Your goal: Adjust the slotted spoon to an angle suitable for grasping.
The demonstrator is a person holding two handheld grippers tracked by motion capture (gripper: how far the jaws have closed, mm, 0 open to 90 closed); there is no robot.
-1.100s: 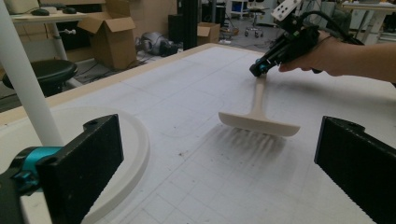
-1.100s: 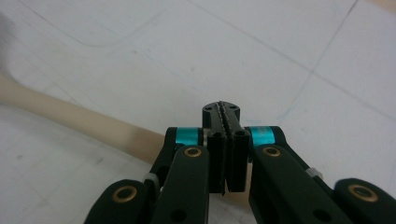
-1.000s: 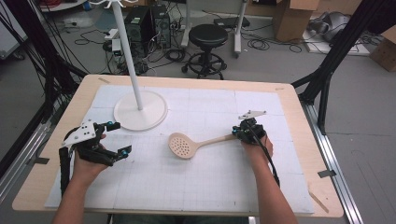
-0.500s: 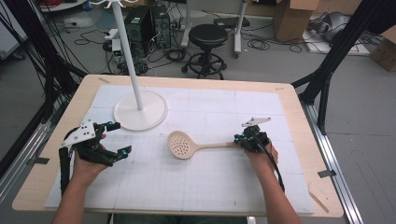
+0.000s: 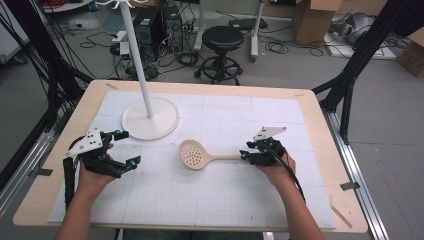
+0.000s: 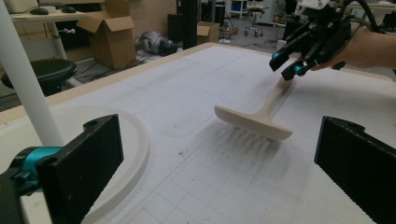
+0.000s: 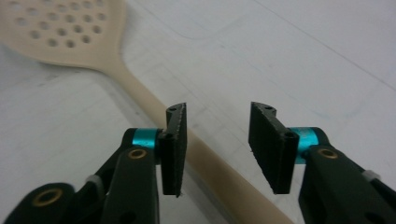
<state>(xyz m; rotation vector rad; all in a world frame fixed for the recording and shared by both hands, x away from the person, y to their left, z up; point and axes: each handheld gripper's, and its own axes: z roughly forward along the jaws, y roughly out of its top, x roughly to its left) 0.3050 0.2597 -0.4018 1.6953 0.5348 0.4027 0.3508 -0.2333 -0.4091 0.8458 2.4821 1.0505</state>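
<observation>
A beige slotted spoon [image 5: 192,154] lies on the white mat [image 5: 210,200], head to the left and handle [image 5: 227,157] pointing right. My right gripper [image 5: 245,156] is at the handle's end. In the right gripper view its jaws [image 7: 219,144] stand open on either side of the handle [image 7: 205,156], with gaps on both sides. The left gripper [image 5: 129,147] hovers open at the mat's left side, holding nothing. In the left gripper view its jaws [image 6: 219,168] frame the spoon head [image 6: 254,123], with the right gripper [image 6: 292,63] beyond.
A white stand with a round base [image 5: 150,120] and a thin pole [image 5: 137,60] sits at the back left of the mat. The wooden table edge [image 5: 320,130] rims the mat. A stool [image 5: 222,40] and boxes stand on the floor behind.
The right gripper has shifted slightly toward the near edge, and the spoon's handle end swung with it so the handle lies more level. The left gripper has stayed in place.
</observation>
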